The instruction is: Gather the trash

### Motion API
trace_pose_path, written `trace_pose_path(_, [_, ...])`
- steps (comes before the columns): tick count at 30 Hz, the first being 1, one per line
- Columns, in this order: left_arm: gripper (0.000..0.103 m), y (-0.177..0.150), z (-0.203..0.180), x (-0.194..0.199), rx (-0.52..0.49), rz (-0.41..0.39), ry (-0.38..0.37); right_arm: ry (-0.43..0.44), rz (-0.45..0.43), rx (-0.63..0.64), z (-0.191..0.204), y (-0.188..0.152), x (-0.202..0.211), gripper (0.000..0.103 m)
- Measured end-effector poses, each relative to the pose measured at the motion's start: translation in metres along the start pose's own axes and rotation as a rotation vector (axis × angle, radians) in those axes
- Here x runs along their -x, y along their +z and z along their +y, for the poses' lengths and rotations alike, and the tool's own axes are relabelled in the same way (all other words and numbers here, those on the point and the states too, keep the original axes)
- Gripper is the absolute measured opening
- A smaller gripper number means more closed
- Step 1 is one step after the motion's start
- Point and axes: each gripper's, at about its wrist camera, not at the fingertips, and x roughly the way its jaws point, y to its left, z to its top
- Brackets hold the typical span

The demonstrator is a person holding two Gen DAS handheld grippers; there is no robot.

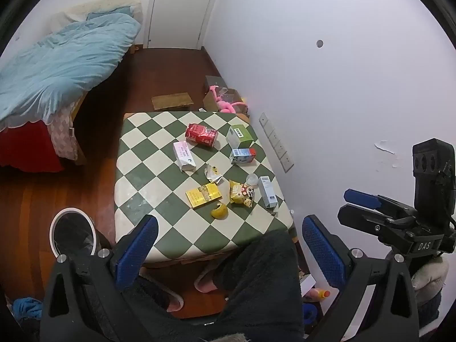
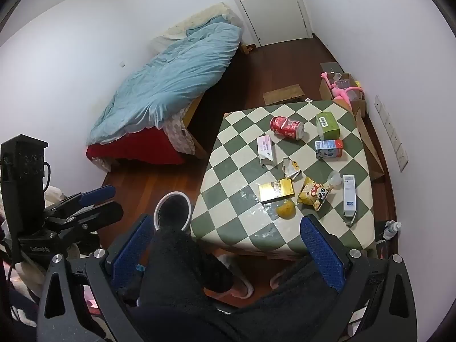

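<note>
Left tongs and right tongs: both spread, empty. Yellow fruit peel on green-and-cream chequered tabletop: ahead, nearest; right tongs closer.

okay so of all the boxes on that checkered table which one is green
The green box at the table's far right corner, beside the red can. The other boxes are pink-and-white, blue-and-white, gold or pale blue.
</note>
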Motion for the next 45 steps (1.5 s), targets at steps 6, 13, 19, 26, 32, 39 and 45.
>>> trace_pose_path(6, [0.103,0.004,-0.004,0.002,-0.009,-0.003,0.005,0.007,-0.006,-0.003,-0.003,0.000,0.000,0.103])
trace_pose_path(13, [0.103,0.004,-0.004,0.002,-0.007,-0.011,-0.004,0.011,-0.006,-0.005,-0.007,0.001,-0.001,0.103])
trace_pose_path(19, [0.103,0.003,-0.005,0.002,-0.004,-0.017,-0.009,0.012,-0.002,0.000,0.000,0.001,-0.004,0.103])
trace_pose_path(26, [0.103,0.004,-0.004,0.006,-0.002,-0.019,-0.013,0.012,0.003,0.006,0.008,0.003,-0.010,0.103])
trace_pose_path(32, [0.103,0.004,-0.003,0.007,-0.001,-0.019,-0.017,0.009,0.004,0.005,0.008,0.004,-0.008,0.103])
trace_pose_path(39, [0.103,0.003,-0.006,0.007,0.003,-0.020,-0.019,0.010,0.003,0.011,0.009,0.005,-0.009,0.103])
trace_pose_path(45, [0.103,0.002,-0.005,0.006,0.005,-0.022,-0.019,0.010,0.005,0.013,0.010,0.006,-0.009,0.103])
